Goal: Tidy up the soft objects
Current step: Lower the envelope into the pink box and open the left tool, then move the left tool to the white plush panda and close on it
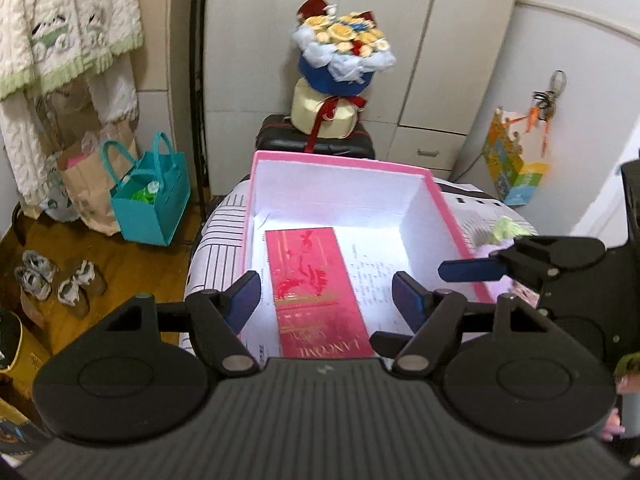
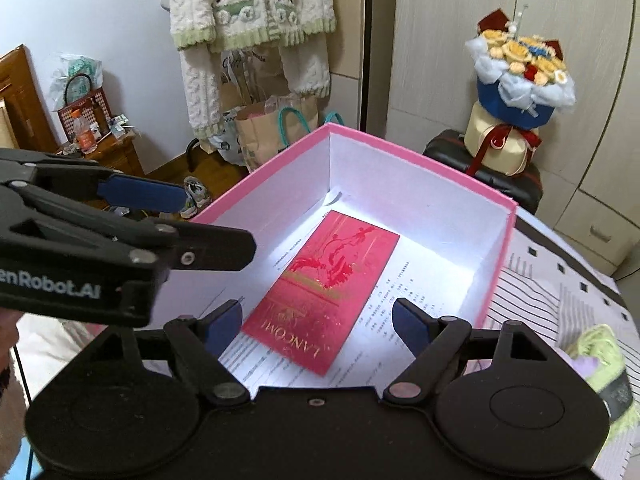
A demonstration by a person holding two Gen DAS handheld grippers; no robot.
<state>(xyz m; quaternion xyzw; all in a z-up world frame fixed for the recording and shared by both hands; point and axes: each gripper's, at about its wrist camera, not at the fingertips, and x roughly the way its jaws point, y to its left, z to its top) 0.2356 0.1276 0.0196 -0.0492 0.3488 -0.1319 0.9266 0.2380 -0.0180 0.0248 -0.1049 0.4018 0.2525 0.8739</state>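
Bedroom clutter behind, the pink box (image 1: 340, 168) sits open on the patterned bedspread (image 2: 560, 280) to receive soft things, so I hover my left claw (image 1: 324, 300) and right claw (image 2: 318, 320) over it, both wide open and empty.

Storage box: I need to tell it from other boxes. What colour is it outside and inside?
The box is pink outside with white inner walls, clearest in the right wrist view.

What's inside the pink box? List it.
Inside the pink box: a red Lancôme envelope lying flat on printed paper. No soft objects. The envelope covers part of the paper, and whatever is under it is hidden.
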